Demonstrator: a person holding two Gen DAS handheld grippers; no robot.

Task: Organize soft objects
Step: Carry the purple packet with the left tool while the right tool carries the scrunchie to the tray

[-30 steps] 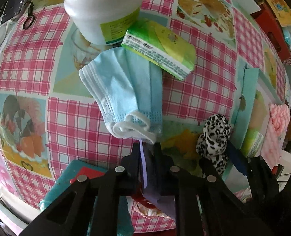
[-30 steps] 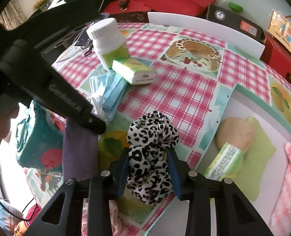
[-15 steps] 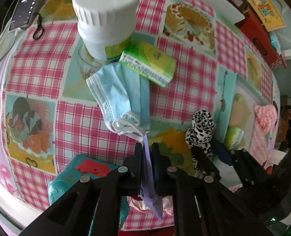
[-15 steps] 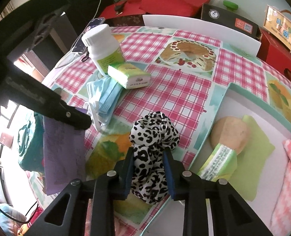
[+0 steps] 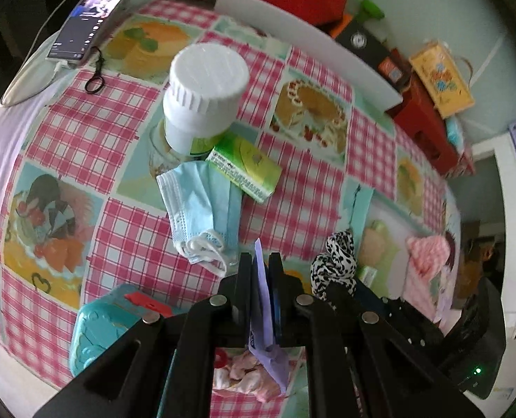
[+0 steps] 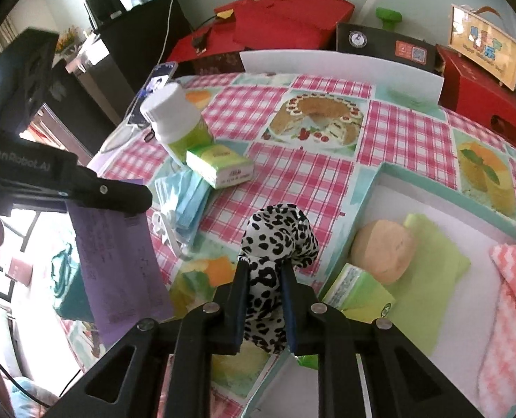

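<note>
Left gripper has lifted the purple packet higher above the tablecloth

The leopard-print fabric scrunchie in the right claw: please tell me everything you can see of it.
The black-and-white leopard-print fabric scrunchie is soft, gathered cloth, bunched into a rounded, puffy top with a narrower part below. It stands upright, pinched between the two fingers of the right claw, with its top rising above the fingertips and its lower end hanging beneath them. It is held above the checked tablecloth, beside the shallow white tray. Nothing else touches it.

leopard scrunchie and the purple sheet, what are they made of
Leopard scrunchie: looks like soft printed fabric, matte, gathered into folds where the right tongs pinch it. Purple sheet: probably thin plastic film or a packet, hanging flat from the left tongs.
</note>
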